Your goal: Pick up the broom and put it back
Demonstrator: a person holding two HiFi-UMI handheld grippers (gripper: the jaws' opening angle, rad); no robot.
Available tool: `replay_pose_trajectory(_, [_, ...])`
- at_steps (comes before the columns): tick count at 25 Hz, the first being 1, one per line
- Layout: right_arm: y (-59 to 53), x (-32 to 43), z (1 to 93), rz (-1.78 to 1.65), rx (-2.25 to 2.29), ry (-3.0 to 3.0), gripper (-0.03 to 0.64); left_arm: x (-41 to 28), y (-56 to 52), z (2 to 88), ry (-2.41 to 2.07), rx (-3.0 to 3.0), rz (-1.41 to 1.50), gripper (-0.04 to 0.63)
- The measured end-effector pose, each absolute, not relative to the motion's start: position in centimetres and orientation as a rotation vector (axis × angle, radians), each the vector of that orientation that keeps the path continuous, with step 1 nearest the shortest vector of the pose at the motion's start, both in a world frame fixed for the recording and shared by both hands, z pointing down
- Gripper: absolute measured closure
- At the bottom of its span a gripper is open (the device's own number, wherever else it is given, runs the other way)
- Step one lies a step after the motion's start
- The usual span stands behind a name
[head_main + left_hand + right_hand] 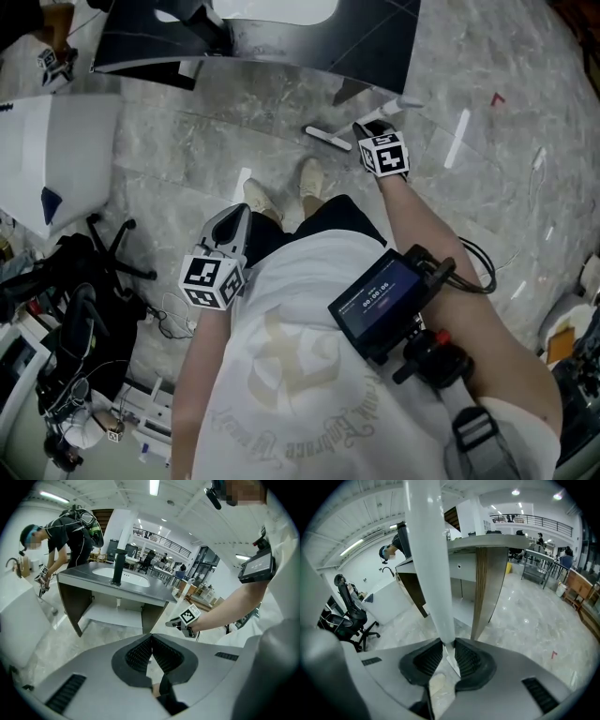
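Observation:
The broom shows as a white handle that rises from my right gripper's jaws to the top of the right gripper view. My right gripper is shut on it, with both ribbed pads against the pole. In the head view that gripper reaches forward over the marble floor, close to the dark cabinet. The left gripper view shows the white handle slanting up from the right gripper. My left gripper is shut with nothing in it. It hangs by my left side. The broom's head is hidden.
A dark sink cabinet stands just ahead, with its open shelf facing me. A black office chair and a white unit are at my left. Another person bends over near the counter. A short white stick lies beyond my shoes.

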State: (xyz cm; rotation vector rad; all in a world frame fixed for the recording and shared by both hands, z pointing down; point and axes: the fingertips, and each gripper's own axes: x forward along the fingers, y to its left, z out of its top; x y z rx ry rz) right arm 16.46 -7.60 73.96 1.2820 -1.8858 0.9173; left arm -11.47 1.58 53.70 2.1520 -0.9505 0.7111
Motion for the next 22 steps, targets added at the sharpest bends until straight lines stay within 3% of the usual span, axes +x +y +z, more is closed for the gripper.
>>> replay_pose_trajectory(22, [-5.9,18.2,66.7,0.764,1.349,-1.962,0.526,-10.4,0.8,52.4,-0.938,2.252,0.633,0.583])
